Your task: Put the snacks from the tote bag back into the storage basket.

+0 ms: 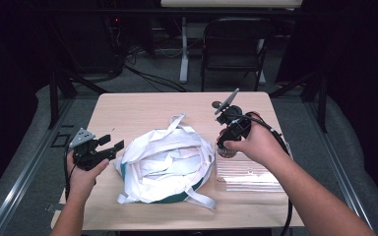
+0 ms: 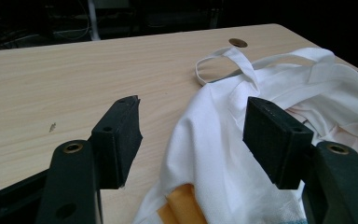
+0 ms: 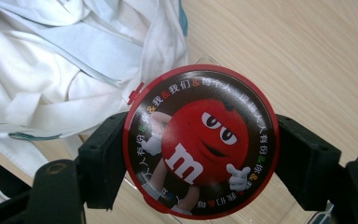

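A round container [image 3: 200,140] with a red rim and a red candy character on its lid sits between the jaws of my right gripper [image 3: 200,156], which is shut on its sides. In the high view the right gripper [image 1: 226,144] points down and holds that container [image 1: 226,150] over the near left corner of a clear plastic tray [image 1: 253,173]. A crumpled white cloth bag [image 1: 165,164] with long straps lies in the middle of the table. My left gripper [image 1: 112,142] hovers open at the bag's left edge. Between its jaws [image 2: 193,135] the white bag [image 2: 223,154] shows below, untouched.
The light wooden table [image 1: 142,105] has bare room behind and left of the bag. An orange patch [image 2: 182,205] shows under the cloth. A black folding chair [image 1: 234,44] and a white table leg [image 1: 184,49] stand beyond the far edge, with cables on the floor.
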Tool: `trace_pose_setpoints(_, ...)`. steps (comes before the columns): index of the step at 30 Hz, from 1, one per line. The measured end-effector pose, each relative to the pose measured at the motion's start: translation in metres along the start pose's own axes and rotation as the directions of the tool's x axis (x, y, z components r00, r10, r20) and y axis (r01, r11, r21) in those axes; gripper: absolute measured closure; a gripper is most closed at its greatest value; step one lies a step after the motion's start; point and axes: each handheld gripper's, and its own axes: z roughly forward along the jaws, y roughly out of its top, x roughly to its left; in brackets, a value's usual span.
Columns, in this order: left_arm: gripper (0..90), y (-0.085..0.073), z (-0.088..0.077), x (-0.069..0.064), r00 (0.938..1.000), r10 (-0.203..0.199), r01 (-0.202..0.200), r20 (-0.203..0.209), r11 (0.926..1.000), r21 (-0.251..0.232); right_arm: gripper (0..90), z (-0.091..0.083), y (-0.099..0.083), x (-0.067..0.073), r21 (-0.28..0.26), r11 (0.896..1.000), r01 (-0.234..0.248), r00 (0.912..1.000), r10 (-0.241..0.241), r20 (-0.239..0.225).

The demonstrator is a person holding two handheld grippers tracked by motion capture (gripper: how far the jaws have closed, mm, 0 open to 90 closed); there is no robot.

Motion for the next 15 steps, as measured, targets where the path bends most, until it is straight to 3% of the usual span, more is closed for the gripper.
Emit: trace_pose_setpoints(15, 36.7, 0.000, 0.000, 0.000, 1.0000, -0.001, 0.001, -0.001, 1.0000, -0.002, 25.5, 0.023, -0.014, -0.006, 0.034, 0.999, -0.020, 0.9998, 0.021, -0.007)
